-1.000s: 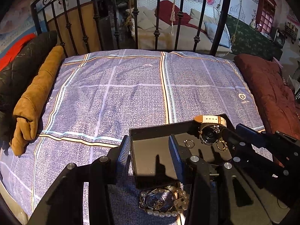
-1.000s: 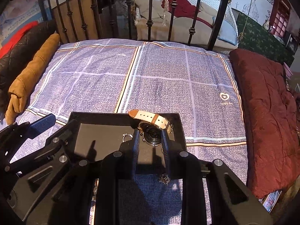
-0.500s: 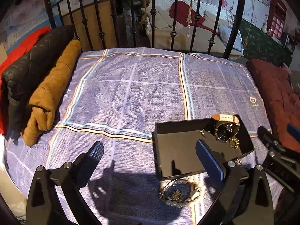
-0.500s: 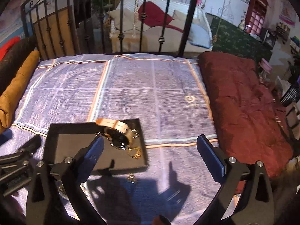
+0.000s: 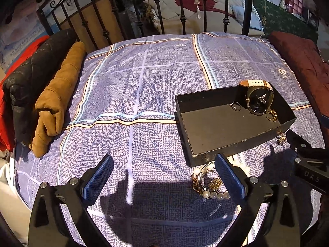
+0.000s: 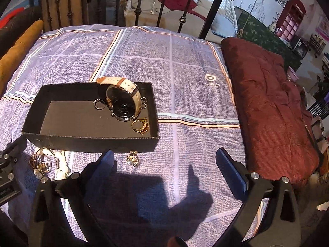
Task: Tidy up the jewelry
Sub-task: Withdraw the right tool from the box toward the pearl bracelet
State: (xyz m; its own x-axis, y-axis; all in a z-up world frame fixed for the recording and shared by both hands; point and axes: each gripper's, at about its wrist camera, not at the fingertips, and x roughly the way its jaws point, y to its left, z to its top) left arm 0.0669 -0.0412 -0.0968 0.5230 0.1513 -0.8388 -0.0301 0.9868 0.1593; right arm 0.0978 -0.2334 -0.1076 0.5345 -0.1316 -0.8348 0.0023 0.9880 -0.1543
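Surface: checked bedspread — black tray held watch.
Grippers: left gripper and right gripper had just opened wide, empty — pearl bracelet awaited pickup.

Iron-railed bed, checked lilac quilt, maroon cushion alongside

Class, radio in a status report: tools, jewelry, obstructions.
Left tool and right tool open, empty. Watch and rings in black tray; pearl bracelet pile and small gold piece outside on bedspread. Nothing in the way.
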